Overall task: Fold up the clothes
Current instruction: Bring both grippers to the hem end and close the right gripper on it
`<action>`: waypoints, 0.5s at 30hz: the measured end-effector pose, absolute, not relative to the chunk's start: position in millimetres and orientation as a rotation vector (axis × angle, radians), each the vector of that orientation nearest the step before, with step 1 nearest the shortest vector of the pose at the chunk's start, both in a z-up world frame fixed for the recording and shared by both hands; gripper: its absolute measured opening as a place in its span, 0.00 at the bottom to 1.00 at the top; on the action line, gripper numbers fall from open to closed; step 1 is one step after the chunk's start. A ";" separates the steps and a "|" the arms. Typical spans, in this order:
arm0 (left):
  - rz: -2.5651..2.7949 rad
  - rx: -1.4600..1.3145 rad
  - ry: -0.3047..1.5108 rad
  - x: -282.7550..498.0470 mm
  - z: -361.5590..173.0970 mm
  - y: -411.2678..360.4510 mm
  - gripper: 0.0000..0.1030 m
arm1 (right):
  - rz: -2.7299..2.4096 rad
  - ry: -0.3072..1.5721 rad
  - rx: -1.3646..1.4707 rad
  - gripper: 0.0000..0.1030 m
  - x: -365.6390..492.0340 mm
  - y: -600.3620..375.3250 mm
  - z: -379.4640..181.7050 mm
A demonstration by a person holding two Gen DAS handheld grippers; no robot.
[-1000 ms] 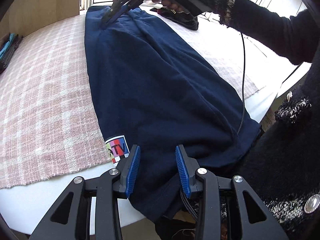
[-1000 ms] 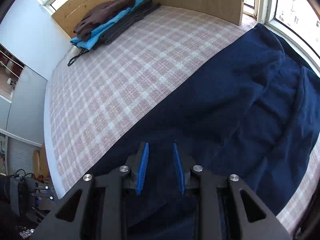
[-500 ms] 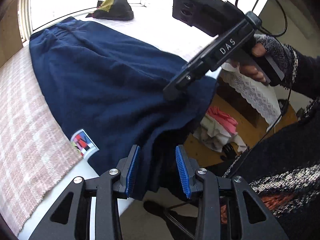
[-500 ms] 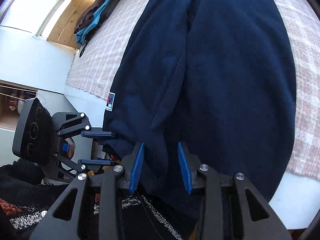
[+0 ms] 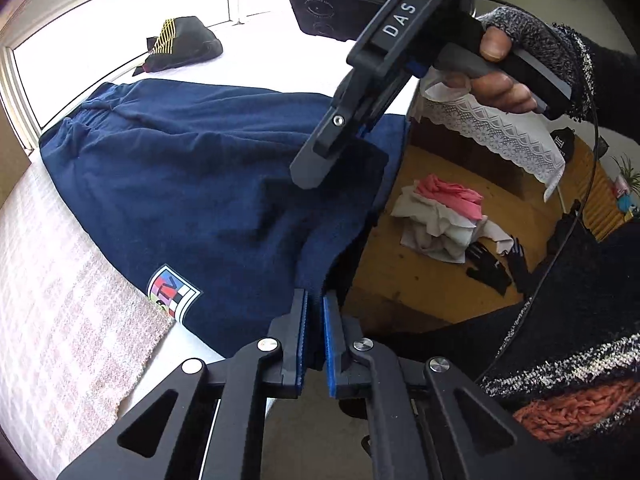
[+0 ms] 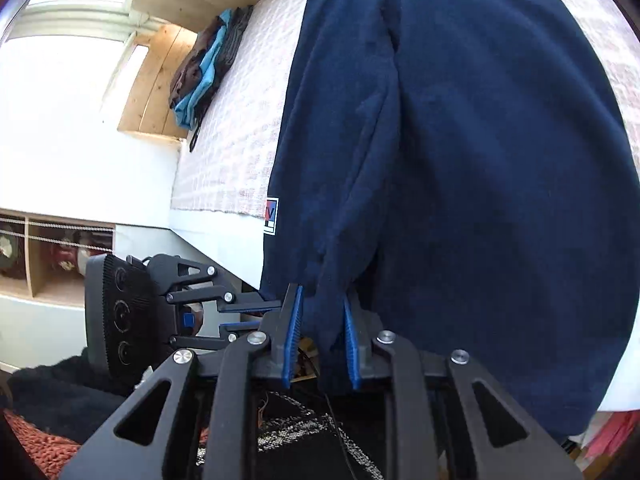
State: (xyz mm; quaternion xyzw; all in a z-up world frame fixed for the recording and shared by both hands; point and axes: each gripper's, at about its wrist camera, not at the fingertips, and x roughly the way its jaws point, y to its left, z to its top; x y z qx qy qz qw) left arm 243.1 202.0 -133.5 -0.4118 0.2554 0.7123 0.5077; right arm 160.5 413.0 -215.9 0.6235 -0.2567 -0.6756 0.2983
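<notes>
A navy garment (image 5: 200, 184) with a coloured logo patch (image 5: 172, 292) lies on the plaid-covered table (image 5: 48, 300), and its near end hangs over the edge. My left gripper (image 5: 314, 336) is shut on the hanging hem just right of the patch. A hand holds my right gripper (image 5: 312, 168) over the same end, further right. In the right wrist view a hanging fold of the garment (image 6: 480, 160) sits between the blue pads of my right gripper (image 6: 322, 336). The pads are partly closed, with a gap left of the cloth. The left gripper (image 6: 256, 314) shows beside it.
A stack of folded clothes (image 6: 208, 68) sits at the far end of the table. A black item with yellow stripes (image 5: 180, 42) lies beyond the garment. Below the table edge, a clothes pile (image 5: 440, 216) and black gloves (image 5: 492, 268) lie on the wooden floor. The person's body is close behind.
My left gripper has shut on the hem. The right gripper came from the garment's far end to the hanging near end, and its pads have narrowed around a fold.
</notes>
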 end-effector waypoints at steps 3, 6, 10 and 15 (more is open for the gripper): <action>1.645 -1.016 0.630 252.7 -135.5 195.4 0.05 | -1.833 -0.605 1.757 0.17 168.0 420.1 -221.5; 1.648 -0.987 0.643 257.9 -126.1 191.9 0.07 | -1.885 -0.527 1.818 0.34 173.1 425.6 -210.5; 1.762 -0.912 0.555 236.9 -105.5 190.6 0.29 | -2.055 -0.422 1.667 0.34 165.4 431.0 -164.3; 1.846 -0.952 0.544 200.4 -117.2 208.5 0.29 | -2.127 -0.287 1.456 0.34 113.2 407.9 -144.7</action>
